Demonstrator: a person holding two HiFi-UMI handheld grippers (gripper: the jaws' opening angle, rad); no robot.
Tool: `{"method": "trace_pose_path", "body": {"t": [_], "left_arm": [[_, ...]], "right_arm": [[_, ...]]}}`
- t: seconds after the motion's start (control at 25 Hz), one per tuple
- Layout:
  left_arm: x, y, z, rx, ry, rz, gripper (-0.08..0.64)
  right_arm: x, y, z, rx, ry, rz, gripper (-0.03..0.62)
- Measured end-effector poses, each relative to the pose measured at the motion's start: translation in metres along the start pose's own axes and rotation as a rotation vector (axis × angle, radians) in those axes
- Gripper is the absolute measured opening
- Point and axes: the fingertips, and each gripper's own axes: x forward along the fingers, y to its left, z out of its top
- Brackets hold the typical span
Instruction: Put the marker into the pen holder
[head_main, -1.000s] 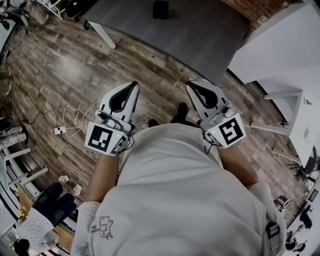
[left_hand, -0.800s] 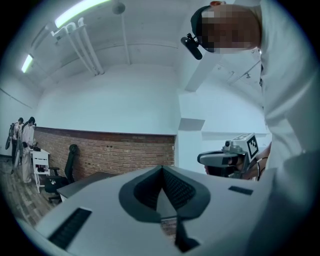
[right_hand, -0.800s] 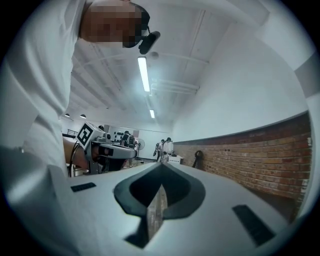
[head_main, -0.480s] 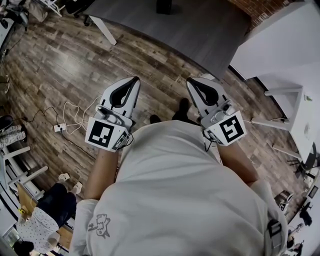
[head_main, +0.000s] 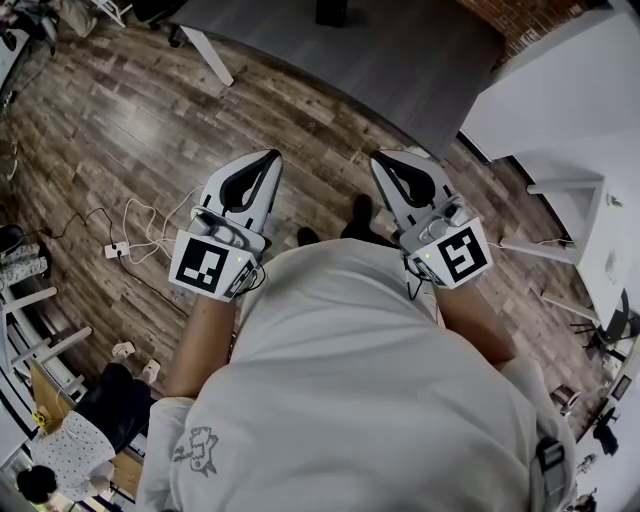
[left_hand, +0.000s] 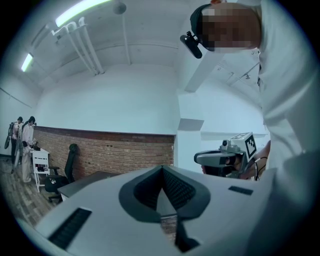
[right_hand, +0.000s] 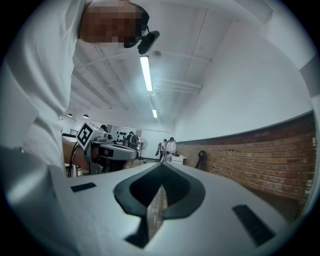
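No marker shows in any view. In the head view my left gripper (head_main: 272, 158) and right gripper (head_main: 378, 158) are held side by side in front of the person's white-shirted torso, above the wooden floor, tips pointing away. Both are shut with nothing between the jaws. The left gripper view looks along its closed jaws (left_hand: 162, 169) toward a brick wall, with the right gripper (left_hand: 226, 157) off to its right. From the right gripper view, the closed jaws (right_hand: 160, 168) face a long room and the left gripper (right_hand: 107, 150) is at left. A small black object (head_main: 333, 10) stands on the grey table, too cropped to identify.
The grey table (head_main: 400, 60) lies ahead at the top of the head view. A white table (head_main: 560, 90) stands at right. White cables and a power strip (head_main: 118, 250) lie on the wooden floor (head_main: 120, 130) at left. People stand far off in both gripper views.
The head view has drifted slightly, so the grey table and its black object sit higher in frame. Both grippers stay shut and side by side, barely moved.
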Motion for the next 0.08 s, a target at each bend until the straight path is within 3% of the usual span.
{"method": "trace_pose_path", "body": {"t": [0.08], "left_arm": [[0.0010, -0.0005, -0.0008, -0.001, 0.000, 0.003, 0.011]], "right_arm": [[0.0000, -0.0006, -0.0015, 0.002, 0.002, 0.005, 0.005]]}}
